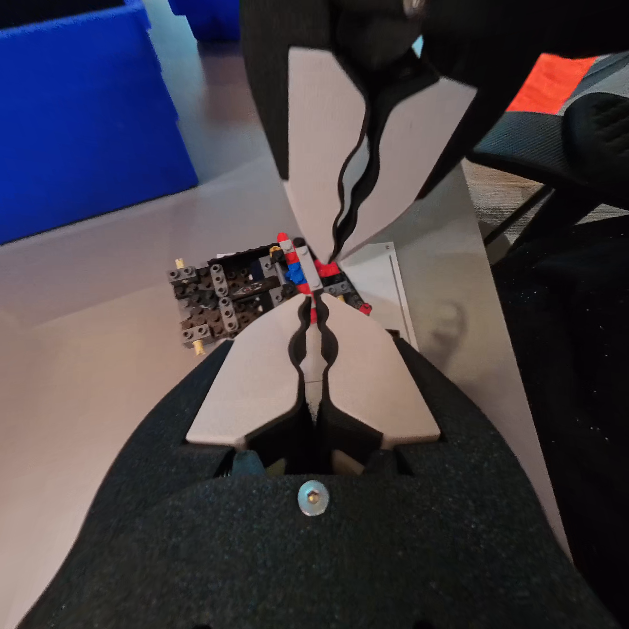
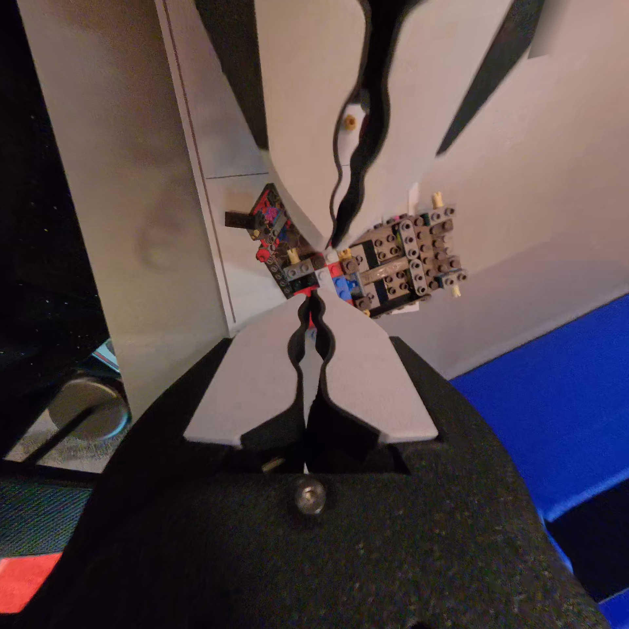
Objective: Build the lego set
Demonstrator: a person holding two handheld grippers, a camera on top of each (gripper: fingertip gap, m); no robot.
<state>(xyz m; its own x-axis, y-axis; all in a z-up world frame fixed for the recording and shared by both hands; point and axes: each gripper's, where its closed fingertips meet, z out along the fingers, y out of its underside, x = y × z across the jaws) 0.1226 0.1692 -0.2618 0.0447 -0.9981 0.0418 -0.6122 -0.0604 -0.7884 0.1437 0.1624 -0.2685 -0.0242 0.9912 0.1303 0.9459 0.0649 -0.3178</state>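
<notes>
Left and right wrist views of a partly built lego model (image 1: 252, 289) resting on a pale table (image 1: 102, 357). The model is mostly black and grey, with studded plates, grey beams with holes and tan pins at its outer corners; a strip of red, blue and light grey bricks (image 1: 301, 269) crosses its middle.

The left gripper (image 1: 313, 301) meets this strip from one side, its jaws drawn narrow with a red brick edge pinched between the tips. The right gripper (image 1: 332, 260) meets the model from the opposite side, jaws likewise nearly together, tips on a red piece; in its own view, the right gripper (image 2: 311, 297) grips a red edge of the model.

A blue bin (image 1: 85, 119) stands well behind the model. A white booklet (image 1: 377, 275) lies under the model's end near the table edge. A dark chair (image 1: 561, 143) stands beside the table.
</notes>
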